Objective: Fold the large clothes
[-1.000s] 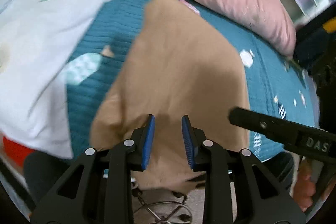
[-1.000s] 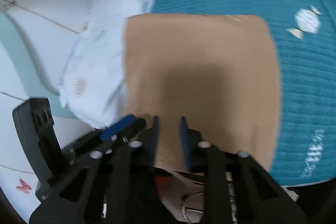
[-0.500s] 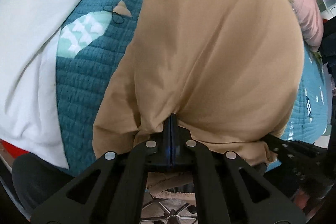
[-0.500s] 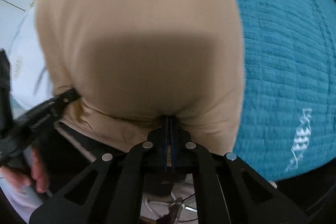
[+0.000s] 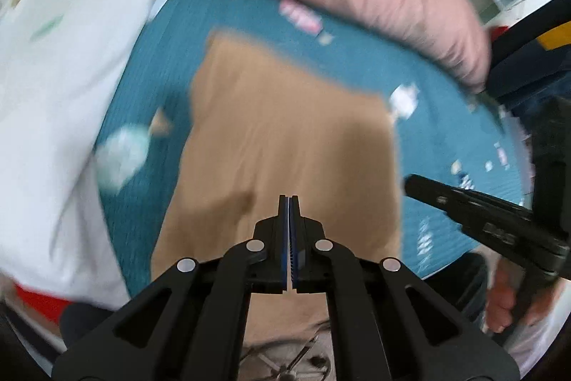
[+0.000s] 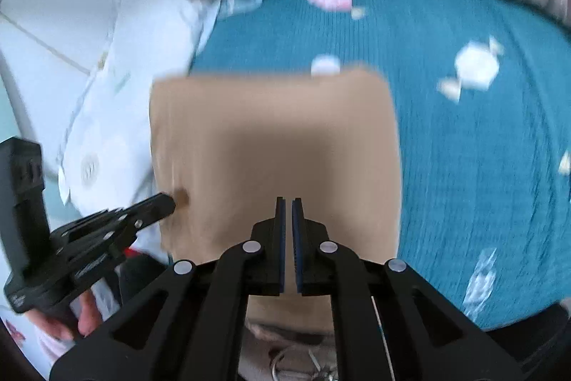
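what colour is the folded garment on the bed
Tan, plain; the folded garment shows best in the right wrist view.

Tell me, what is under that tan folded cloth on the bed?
The tan cloth lies on a teal quilted bedspread printed with candy shapes, which shows on all its far sides. Whatever is directly beneath the cloth is covered. Its near edge hangs over the bed's edge.
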Motion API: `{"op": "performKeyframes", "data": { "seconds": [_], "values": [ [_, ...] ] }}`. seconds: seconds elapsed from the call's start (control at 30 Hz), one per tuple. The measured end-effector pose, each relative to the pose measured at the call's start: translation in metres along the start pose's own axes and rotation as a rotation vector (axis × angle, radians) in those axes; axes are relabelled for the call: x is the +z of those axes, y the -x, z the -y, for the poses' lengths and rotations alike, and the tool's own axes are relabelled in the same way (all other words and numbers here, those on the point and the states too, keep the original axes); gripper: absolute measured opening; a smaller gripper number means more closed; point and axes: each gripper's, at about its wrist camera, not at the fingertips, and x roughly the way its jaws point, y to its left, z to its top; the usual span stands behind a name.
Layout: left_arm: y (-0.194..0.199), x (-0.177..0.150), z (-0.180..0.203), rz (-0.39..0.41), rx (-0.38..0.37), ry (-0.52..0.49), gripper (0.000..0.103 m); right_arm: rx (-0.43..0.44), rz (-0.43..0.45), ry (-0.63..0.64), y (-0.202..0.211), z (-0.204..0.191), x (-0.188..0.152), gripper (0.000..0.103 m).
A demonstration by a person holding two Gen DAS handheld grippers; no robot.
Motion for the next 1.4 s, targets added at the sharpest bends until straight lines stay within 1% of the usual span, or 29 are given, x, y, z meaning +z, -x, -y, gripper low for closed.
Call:
{"op": "performKeyframes", "data": {
  "seconds": [0.07,0.13,0.2,0.23,0.27,0.3,0.33,0.37,0.43,0.53,0.63,0.67,0.7,0.77,0.8,0.83,0.87,0.93,0.97,1.0,1.03,1.07,1.1,1.17,1.2,1.27,1.33,1.37,1.4],
  "values": [
    [-0.004,0.028,0.003,0.025,0.017,-0.004,0.003,0.035,0.026,-0.013,0.004,0.006,0.024,0.004],
    [-0.015,0.046,0.000,0.026,-0.011,0.019,0.003,0.041,0.036,-0.033,0.000,0.007,0.042,0.004],
    [-0.039,0.066,-0.011,0.006,-0.050,0.070,0.003,0.047,0.041,-0.049,-0.026,0.001,0.057,0.004],
    [-0.052,0.073,-0.021,-0.002,-0.076,0.100,0.003,0.048,0.035,-0.062,-0.039,0.006,0.060,0.004],
    [-0.068,0.078,-0.030,-0.017,-0.081,0.126,0.003,0.044,0.031,-0.072,-0.048,0.007,0.061,0.004],
    [-0.078,0.078,-0.039,-0.031,-0.072,0.150,0.003,0.036,0.024,-0.088,-0.057,0.011,0.064,0.003],
    [-0.092,0.081,-0.048,-0.052,-0.056,0.178,0.002,0.032,0.018,-0.109,-0.071,0.016,0.066,0.000],
    [-0.102,0.082,-0.055,-0.063,-0.050,0.194,0.002,0.033,0.019,-0.115,-0.076,0.020,0.062,0.000],
    [-0.125,0.081,-0.069,-0.076,-0.063,0.223,0.002,0.034,0.026,-0.125,-0.095,0.029,0.059,0.000],
    [-0.149,0.076,-0.076,-0.067,-0.057,0.213,0.002,0.024,0.038,-0.148,-0.115,0.038,0.053,0.000],
    [-0.156,0.078,-0.085,-0.057,-0.085,0.236,0.002,-0.008,0.081,-0.096,-0.124,0.038,0.050,0.000],
    [-0.155,0.080,-0.085,-0.058,-0.086,0.237,0.002,0.005,0.088,-0.118,-0.119,0.040,0.052,0.000],
    [-0.151,0.084,-0.084,-0.054,-0.067,0.222,0.002,0.002,0.097,-0.129,-0.117,0.042,0.054,0.000],
    [-0.144,0.085,-0.080,-0.040,-0.022,0.179,0.002,-0.053,0.149,-0.123,-0.103,0.046,0.056,0.000],
    [-0.143,0.086,-0.079,-0.038,0.004,0.154,0.002,-0.038,0.147,-0.139,-0.101,0.055,0.057,0.000],
    [-0.143,0.086,-0.081,-0.041,0.016,0.150,0.002,0.012,0.131,-0.183,-0.102,0.067,0.055,0.000],
    [-0.143,0.087,-0.083,-0.038,0.031,0.155,0.002,0.025,0.132,-0.197,-0.101,0.072,0.054,0.000],
    [-0.140,0.087,-0.090,-0.044,0.115,0.157,0.002,-0.008,0.160,-0.186,-0.094,0.073,0.052,0.000],
    [-0.136,0.088,-0.094,-0.053,0.179,0.160,0.002,-0.022,0.167,-0.189,-0.091,0.073,0.051,0.000],
    [-0.132,0.089,-0.097,-0.052,0.211,0.166,0.002,-0.042,0.178,-0.196,-0.088,0.073,0.052,0.000],
    [-0.124,0.088,-0.100,-0.043,0.217,0.176,0.002,-0.065,0.195,-0.207,-0.082,0.074,0.051,0.000],
    [-0.112,0.087,-0.105,-0.024,0.197,0.192,0.002,-0.092,0.221,-0.231,-0.074,0.076,0.051,0.000],
    [-0.103,0.088,-0.107,-0.007,0.191,0.202,0.002,-0.102,0.250,-0.263,-0.063,0.078,0.050,0.003],
    [-0.083,0.086,-0.106,0.035,0.202,0.213,0.002,-0.067,0.306,-0.264,-0.042,0.076,0.046,0.002],
    [-0.069,0.083,-0.101,0.072,0.173,0.231,0.002,-0.053,0.334,-0.235,-0.030,0.069,0.043,0.002],
    [-0.054,0.075,-0.085,0.106,0.113,0.219,0.002,-0.044,0.374,-0.192,-0.017,0.056,0.036,0.002],
    [-0.040,0.059,-0.054,0.155,0.057,0.175,0.002,-0.081,0.390,-0.164,-0.014,0.039,0.025,0.002],
    [-0.040,0.053,-0.044,0.158,0.030,0.161,0.002,-0.096,0.393,-0.131,-0.017,0.028,0.016,0.001],
    [-0.045,0.041,-0.028,0.150,-0.019,0.138,0.001,-0.097,0.388,-0.101,-0.022,0.019,0.007,0.001]
  ]
}}
